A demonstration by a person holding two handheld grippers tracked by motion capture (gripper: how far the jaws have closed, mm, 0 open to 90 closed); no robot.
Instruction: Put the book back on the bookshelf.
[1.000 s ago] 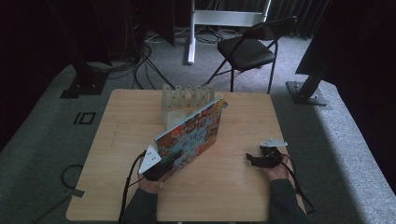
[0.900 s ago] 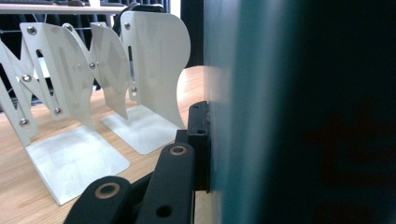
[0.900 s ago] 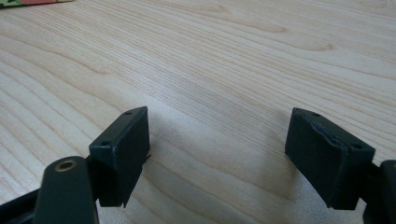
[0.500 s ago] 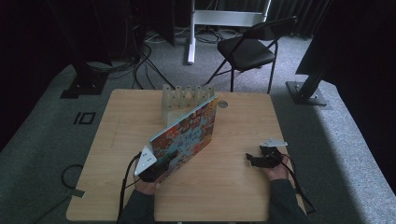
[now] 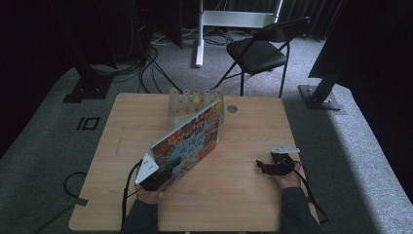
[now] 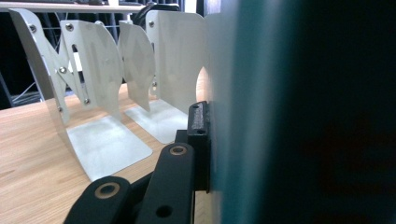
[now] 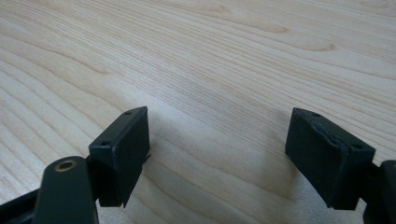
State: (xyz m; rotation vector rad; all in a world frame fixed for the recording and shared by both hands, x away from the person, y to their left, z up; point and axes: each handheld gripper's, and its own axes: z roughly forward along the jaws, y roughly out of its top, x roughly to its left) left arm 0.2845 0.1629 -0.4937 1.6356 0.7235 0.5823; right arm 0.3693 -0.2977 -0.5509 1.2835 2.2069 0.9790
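Slightly lowered since a second ago, the book [image 5: 192, 139] leans tilted above the tabletop [image 5: 243, 200], its far end near the bookends [image 5: 187, 102]. Left tool [image 5: 163, 173] clamps its near corner; right tool [image 5: 265, 166] rests open, empty. Stiff, glossy, probably slippery: grip near the spine.

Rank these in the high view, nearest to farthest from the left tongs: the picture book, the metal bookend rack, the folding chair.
From the left tongs, near the table's front-left edge:
1. Picture book: clamped in the tongs at its near corner, tilted up toward the table's middle.
2. Metal bookend rack: at the table's far edge, behind the book.
3. Folding chair: on the carpet beyond the table, far right.
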